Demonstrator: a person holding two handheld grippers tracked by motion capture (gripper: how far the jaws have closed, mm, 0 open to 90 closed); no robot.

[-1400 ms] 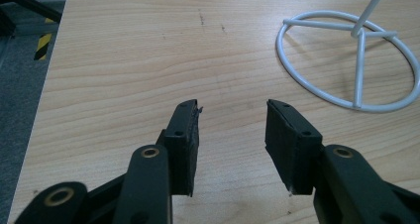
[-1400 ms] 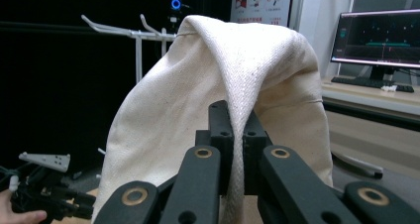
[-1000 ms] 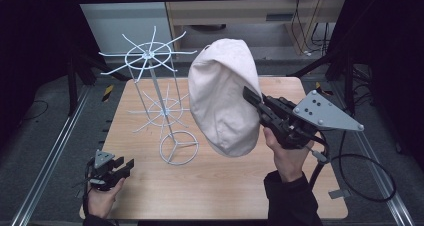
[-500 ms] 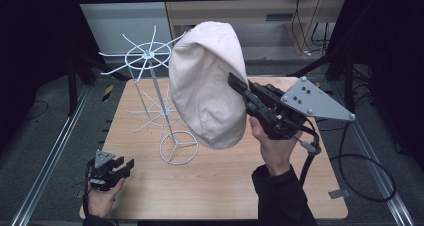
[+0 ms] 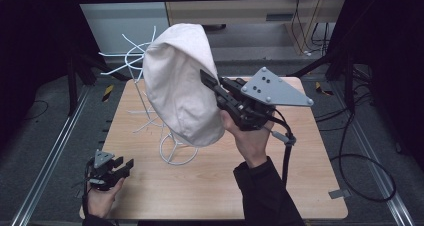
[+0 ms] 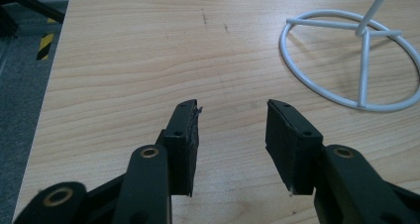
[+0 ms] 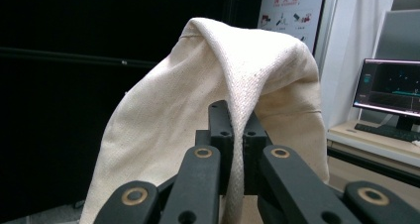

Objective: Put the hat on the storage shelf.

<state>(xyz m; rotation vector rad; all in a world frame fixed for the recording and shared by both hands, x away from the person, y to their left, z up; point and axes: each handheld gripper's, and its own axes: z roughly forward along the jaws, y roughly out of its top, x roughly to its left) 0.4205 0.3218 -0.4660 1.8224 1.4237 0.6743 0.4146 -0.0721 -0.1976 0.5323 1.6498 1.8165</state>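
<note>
A cream fabric hat [image 5: 182, 86] hangs in the air above the wooden table [image 5: 300, 176], pinched at its edge by my right gripper [image 5: 206, 78]. In the right gripper view the jaws [image 7: 236, 110] are shut on a fold of the hat [image 7: 163, 120], which drapes over them. The hat hides most of the top of a white wire hat rack [image 5: 131, 57], whose ring base [image 5: 176, 153] stands on the table. My left gripper [image 5: 125, 165] rests low at the table's near left corner, open with nothing between its pads [image 6: 233, 110]. The rack's base [image 6: 364, 70] lies ahead to its right.
Black cables [image 5: 360, 171] loop on the floor right of the table. A metal rail [image 5: 47, 156] runs along the floor on the left. A monitor [image 7: 391, 90] stands on a desk behind the hat.
My right gripper has carried the hat leftward and a little upward, so it now covers the rack's upper spokes. The left gripper has stayed put.
</note>
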